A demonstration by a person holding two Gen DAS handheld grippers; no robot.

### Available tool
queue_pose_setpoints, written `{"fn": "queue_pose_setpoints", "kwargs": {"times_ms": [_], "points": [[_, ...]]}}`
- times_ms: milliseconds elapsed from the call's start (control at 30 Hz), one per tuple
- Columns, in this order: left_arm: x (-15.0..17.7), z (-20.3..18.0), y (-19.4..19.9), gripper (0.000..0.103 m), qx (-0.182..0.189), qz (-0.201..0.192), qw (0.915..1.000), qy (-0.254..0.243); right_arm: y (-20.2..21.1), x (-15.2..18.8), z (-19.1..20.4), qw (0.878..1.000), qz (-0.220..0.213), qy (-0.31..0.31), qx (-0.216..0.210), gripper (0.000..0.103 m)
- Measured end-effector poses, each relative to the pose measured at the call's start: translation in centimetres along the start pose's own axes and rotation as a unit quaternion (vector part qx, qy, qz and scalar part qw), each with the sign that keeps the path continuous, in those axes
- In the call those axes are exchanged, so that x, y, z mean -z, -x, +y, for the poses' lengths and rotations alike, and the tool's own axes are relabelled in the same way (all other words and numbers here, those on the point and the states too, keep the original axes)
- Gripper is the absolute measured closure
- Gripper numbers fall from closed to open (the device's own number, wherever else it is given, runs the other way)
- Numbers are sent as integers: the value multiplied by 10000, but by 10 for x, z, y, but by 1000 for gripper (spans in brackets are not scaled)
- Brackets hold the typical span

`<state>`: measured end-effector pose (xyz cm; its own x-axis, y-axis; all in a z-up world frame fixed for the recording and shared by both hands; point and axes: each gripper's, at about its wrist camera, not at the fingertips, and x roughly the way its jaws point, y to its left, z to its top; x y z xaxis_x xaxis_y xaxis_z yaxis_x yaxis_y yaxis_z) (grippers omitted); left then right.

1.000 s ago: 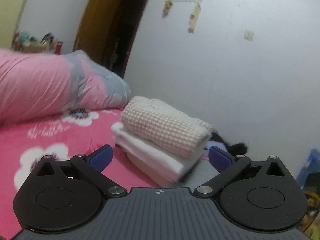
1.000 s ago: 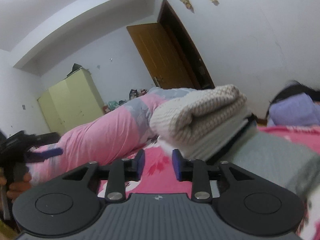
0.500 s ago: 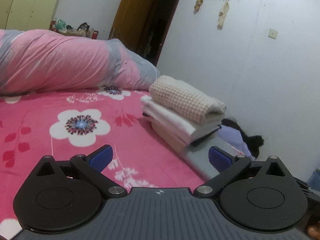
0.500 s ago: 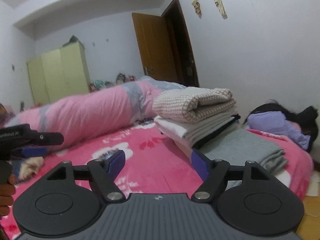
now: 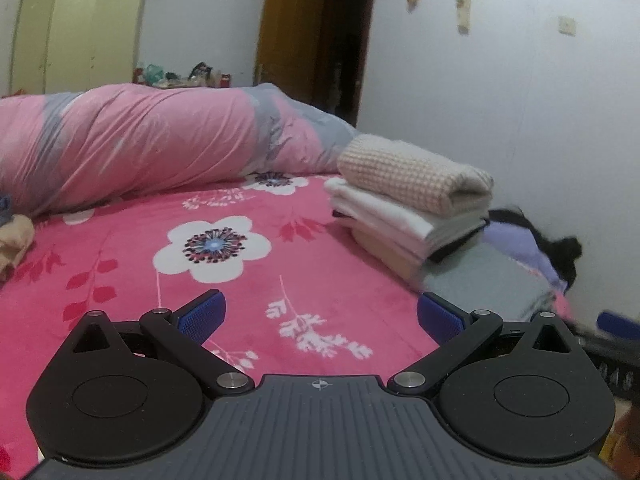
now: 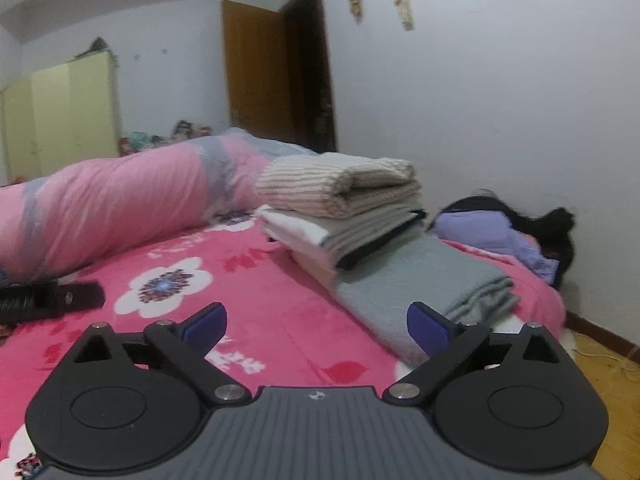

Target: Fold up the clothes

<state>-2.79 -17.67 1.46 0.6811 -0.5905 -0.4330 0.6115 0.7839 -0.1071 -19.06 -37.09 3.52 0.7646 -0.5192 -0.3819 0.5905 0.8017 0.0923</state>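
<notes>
On the bed [image 6: 280, 332], folded clothes [image 6: 340, 208] are stacked; the left gripper [image 5: 318, 318] is held wide and empty, while the right gripper's [image 6: 316, 326] jaws are opening, nothing between.

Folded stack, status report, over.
Left gripper open, empty. Right gripper opening, nothing between jaws. Folded stack on pink bedspread, untouched. Path clear.
</notes>
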Motion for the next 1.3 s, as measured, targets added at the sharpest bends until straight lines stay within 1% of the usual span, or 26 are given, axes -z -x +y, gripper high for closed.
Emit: {"fn": "queue_pose_setpoints", "kwargs": {"times_ms": [100, 133, 200, 300, 400, 500, 600, 733, 867, 1033, 1300], "points": [[7, -4, 0, 0, 14, 63, 9999, -144, 2, 2, 0, 9996, -22, -4, 273, 1], [8, -4, 1, 0, 73, 119, 9998, -144, 2, 2, -1, 9994, -29, -7, 354, 0], [9, -4, 2, 0, 143, 211, 9997, -72, 6, 5, 0, 9983, -161, -23, 557, 0], [8, -3, 5, 0, 44, 254, 9996, 78, 12, 6, 2, 9970, -282, 83, 722, 0], [10, -7, 6, 0, -115, 266, 9996, 45, 16, 5, 1, 9974, -206, 69, 686, 0], [13, -14, 4, 0, -120, 322, 9994, -98, 16, 6, 0, 9982, -60, 70, 599, 0], [16, -23, 4, 0, -197, 276, 9992, -192, 14, 8, 0, 9988, 81, 123, 458, 0], [15, -28, 3, 0, -121, 325, 9993, -137, 8, 9, 2, 9984, 233, 198, 480, 0], [15, -30, 4, 0, -136, 318, 9993, -123, 2, 8, 0, 9981, 377, 207, 441, 0], [15, -32, 6, 0, -160, 312, 9993, -143, 1, 7, -2, 9978, 347, 259, 508, 0], [12, -26, 10, 0, -119, 328, 9994, -60, 2, 8, -2, 9979, 338, 274, 485, 0]]}}
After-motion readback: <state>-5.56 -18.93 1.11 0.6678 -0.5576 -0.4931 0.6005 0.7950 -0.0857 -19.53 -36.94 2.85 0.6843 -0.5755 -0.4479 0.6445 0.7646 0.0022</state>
